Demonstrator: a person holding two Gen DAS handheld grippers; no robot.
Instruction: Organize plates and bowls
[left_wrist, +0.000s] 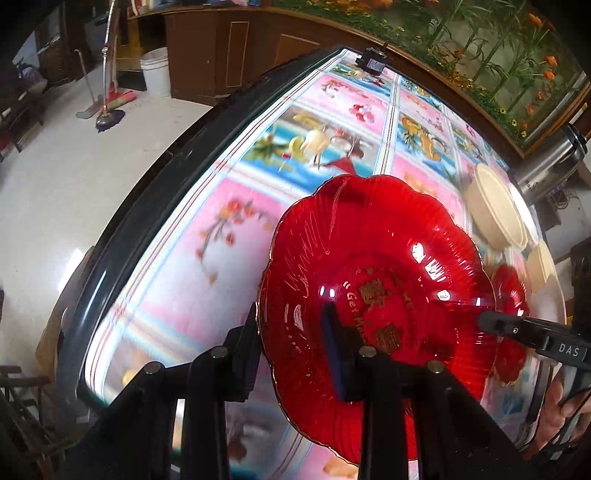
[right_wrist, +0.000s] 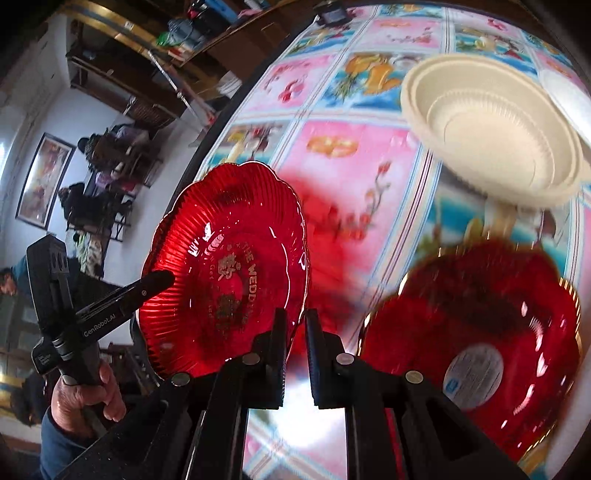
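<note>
The left gripper (left_wrist: 291, 354) is carrying a red plate (left_wrist: 376, 295) clear of the desk (left_wrist: 236, 229), its jaws clamped on the plate's near rim with 1 finger over the inside face and 1 behind it. The plate is tilted steeply, its scalloped gold edge and gold lettering facing the camera, and it is hanging over the desk's near edge on the left side. In the right wrist view the same plate is standing almost on edge, with the left gripper reaching into it from the left.

The right gripper (right_wrist: 295, 354) is holding nothing: its jaws are sitting slightly parted with only a narrow gap and the patterned cloth showing through between them. It is hovering between the lifted plate and a second red plate (right_wrist: 476, 343), which is lying on the desk near the near right edge with a round label showing at its centre.

Farther toward the desk's far right corner, a cream bowl (right_wrist: 495, 136) is showing its stepped inside, and a second pale dish (right_wrist: 565, 99) is partly hidden just behind it; whether the 2 are nested I cannot tell.

Judging from this, the sorting seems to be partway through at most. The 2 red plates are not yet stacked, and the lifted one probably belongs on top of its twin. The cream pieces look grouped already, though their final place is unclear. Motion blur is softening most of the desk.
</note>
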